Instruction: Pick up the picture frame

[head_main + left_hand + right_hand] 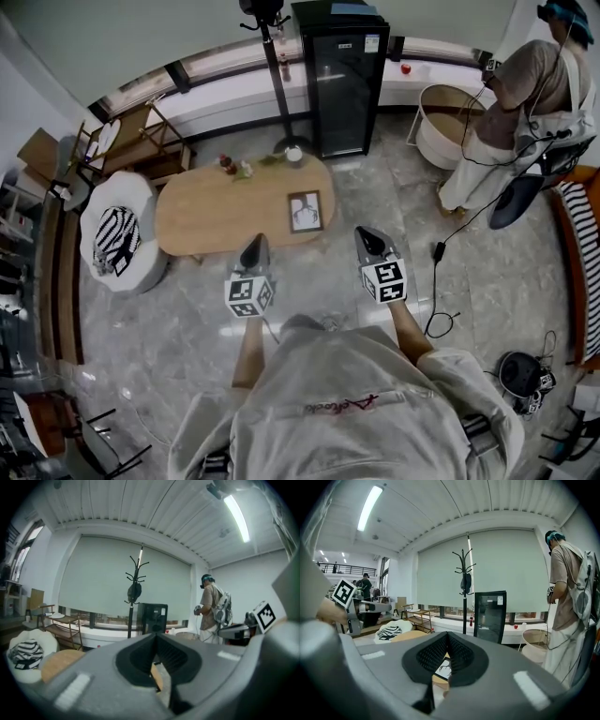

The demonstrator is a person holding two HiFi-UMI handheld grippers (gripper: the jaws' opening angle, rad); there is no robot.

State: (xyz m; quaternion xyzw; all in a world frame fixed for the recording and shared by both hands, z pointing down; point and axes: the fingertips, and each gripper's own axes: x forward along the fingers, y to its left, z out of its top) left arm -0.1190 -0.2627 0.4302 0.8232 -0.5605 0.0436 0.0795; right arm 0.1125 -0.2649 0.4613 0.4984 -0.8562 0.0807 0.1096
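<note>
**Two claws closed and empty; picture frame flat on the counter**

1. Task item. The picture frame (pixel 306 211) lies flat on the oval wooden counter (pixel 206 216), towards its near right part in the head view. It has a dark rim and a light ground with a dark branching figure. Nothing touches it. In the right gripper view part of it shows through the gap below the jaw tips (pixel 443 669).

2. Left claw (pixel 255 238). It is held level near the counter's near edge, to the left of the frame and apart from it. In the left gripper view the jaws meet at their tips (pixel 156 634) with nothing between them. Through the gap below them only a strip of wooden counter and pale floor shows.

3. Right claw (pixel 364 232). It is held beside the left one, to the right of the frame and apart from it. In the right gripper view the jaws are pressed together (pixel 447 633) and hold nothing.

4. Counter, other items. A small bunch of flowers (pixel 234 167) and a white cup (pixel 293 155) stand at the far edge, well apart from the frame.

5. Surroundings. A black glass-door cabinet (pixel 342 80) and a coat stand (pixel 275 66) stand beyond the counter. A white pouffe (pixel 141 202) carrying a striped cloth (pixel 114 239) sits just beside the counter's left end. A second person (pixel 511 103) stands at the far right, next to a round white tub (pixel 448 127). A black cable (pixel 439 281) trails over the marble floor.
</note>
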